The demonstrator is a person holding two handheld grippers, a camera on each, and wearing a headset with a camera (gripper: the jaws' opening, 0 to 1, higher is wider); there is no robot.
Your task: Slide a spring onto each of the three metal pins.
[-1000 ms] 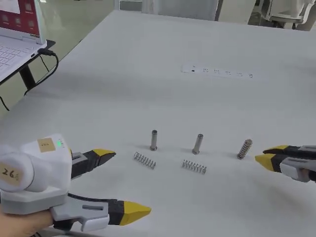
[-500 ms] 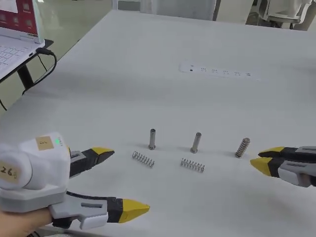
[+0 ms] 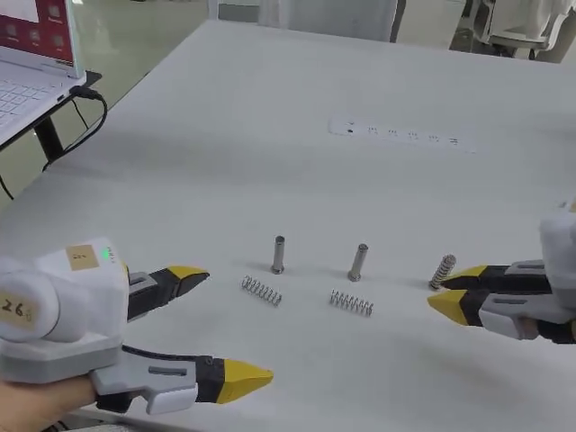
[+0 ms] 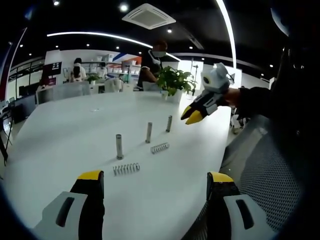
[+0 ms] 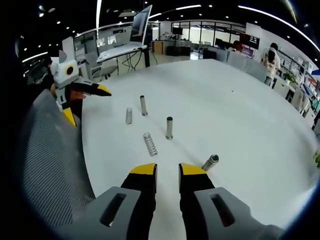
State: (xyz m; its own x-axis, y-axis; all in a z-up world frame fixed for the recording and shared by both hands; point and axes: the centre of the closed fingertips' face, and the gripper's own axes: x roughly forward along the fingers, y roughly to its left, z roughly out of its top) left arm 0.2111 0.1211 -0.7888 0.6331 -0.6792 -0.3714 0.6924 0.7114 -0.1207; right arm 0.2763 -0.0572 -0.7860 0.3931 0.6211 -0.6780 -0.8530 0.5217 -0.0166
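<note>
Fingers spread wide, left gripper hovers level; right gripper, fingers narrowly parted, points beside spring-covered pin

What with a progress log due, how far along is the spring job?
Done: the fitted spring sits on the right pin. In hand: nothing; the right hand-held gripper is open beside that pin, the left hand-held gripper open, empty. Left: the left spring and middle spring lie flat by the bare left pin and middle pin.

A white power strip lies on the table; an open laptop with a black cable sits beside it.
</note>
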